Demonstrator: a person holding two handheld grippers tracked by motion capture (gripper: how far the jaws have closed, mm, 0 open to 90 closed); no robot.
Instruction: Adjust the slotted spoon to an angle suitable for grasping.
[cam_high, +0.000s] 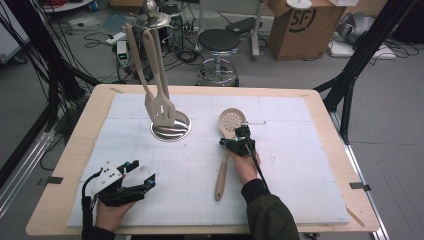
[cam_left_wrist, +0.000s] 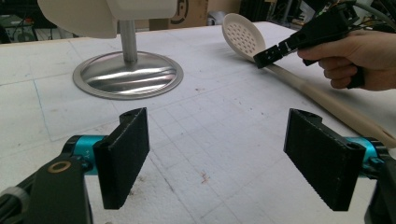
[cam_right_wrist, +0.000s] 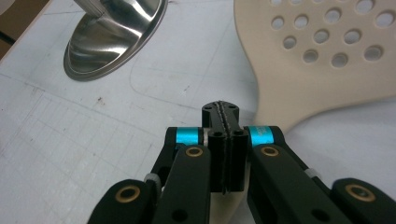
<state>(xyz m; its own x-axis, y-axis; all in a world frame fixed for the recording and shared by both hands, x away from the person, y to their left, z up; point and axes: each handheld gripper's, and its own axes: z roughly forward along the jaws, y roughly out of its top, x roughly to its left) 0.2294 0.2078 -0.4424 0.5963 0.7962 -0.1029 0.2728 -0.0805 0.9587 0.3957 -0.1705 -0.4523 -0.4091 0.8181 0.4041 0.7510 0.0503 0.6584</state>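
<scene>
Two grippers, right gripper (cam_high: 242, 134) closed, seemingly over skimmer (cam_high: 227, 137) neck

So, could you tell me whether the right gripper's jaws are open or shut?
Shut: the right gripper shows its pads pressed flat together above the skimmer.

My left gripper (cam_high: 142, 182) rests near the left, its fingers (cam_left_wrist: 125, 156) spread wide with nothing between them. My right gripper (cam_high: 243, 131) reaches farther out at centre, pointing away, its fingers (cam_right_wrist: 215, 140) pressed together.
</scene>
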